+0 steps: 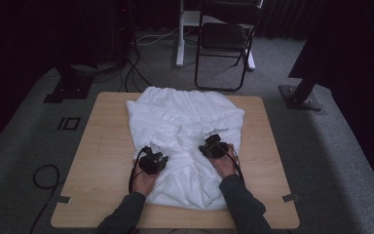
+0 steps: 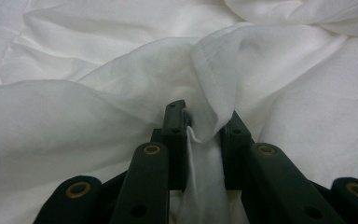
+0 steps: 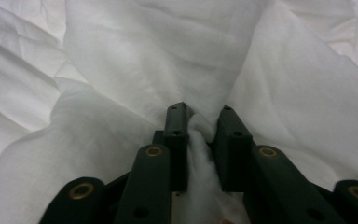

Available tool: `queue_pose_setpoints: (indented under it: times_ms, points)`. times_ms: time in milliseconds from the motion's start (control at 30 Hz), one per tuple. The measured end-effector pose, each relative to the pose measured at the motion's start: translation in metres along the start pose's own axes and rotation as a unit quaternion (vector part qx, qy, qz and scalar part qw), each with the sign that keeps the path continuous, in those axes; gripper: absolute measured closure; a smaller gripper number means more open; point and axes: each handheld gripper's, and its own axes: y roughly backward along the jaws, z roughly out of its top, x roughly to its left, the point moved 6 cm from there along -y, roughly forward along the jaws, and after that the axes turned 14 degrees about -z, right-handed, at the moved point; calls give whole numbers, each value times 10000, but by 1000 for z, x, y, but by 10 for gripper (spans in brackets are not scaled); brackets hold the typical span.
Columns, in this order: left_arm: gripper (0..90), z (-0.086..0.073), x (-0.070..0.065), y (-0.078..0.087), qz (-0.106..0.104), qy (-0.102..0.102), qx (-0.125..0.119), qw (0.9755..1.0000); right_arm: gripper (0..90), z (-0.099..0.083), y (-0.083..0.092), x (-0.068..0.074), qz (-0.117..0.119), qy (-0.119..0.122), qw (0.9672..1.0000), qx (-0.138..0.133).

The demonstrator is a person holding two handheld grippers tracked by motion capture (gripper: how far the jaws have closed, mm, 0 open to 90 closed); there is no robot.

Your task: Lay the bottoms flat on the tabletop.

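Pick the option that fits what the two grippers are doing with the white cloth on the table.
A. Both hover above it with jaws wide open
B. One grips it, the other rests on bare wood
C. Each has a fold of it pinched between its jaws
C: the left gripper and the right gripper each have a bunched fold of the white cloth squeezed between their jaws.

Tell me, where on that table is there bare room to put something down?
Bare wood runs down the table's left side between the white cloth and the left edge, and down the right side between cloth and right edge. A thin strip lies along the near edge. The middle is crowded: cloth, plus the left claw and right claw pinching it.
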Motion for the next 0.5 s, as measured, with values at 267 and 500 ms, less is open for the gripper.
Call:
queue_pose_setpoints:
  times_ms: [267, 500]
  points:
    - [770, -1, 0, 0, 14, -5, -38, 10000, 798, -9, 10, -7, -248, -91, 9996, -42]
    - [768, -2, 1, 0, -30, 43, -103, 9999, 815, -25, 22, -24, -626, -142, 9979, -26]
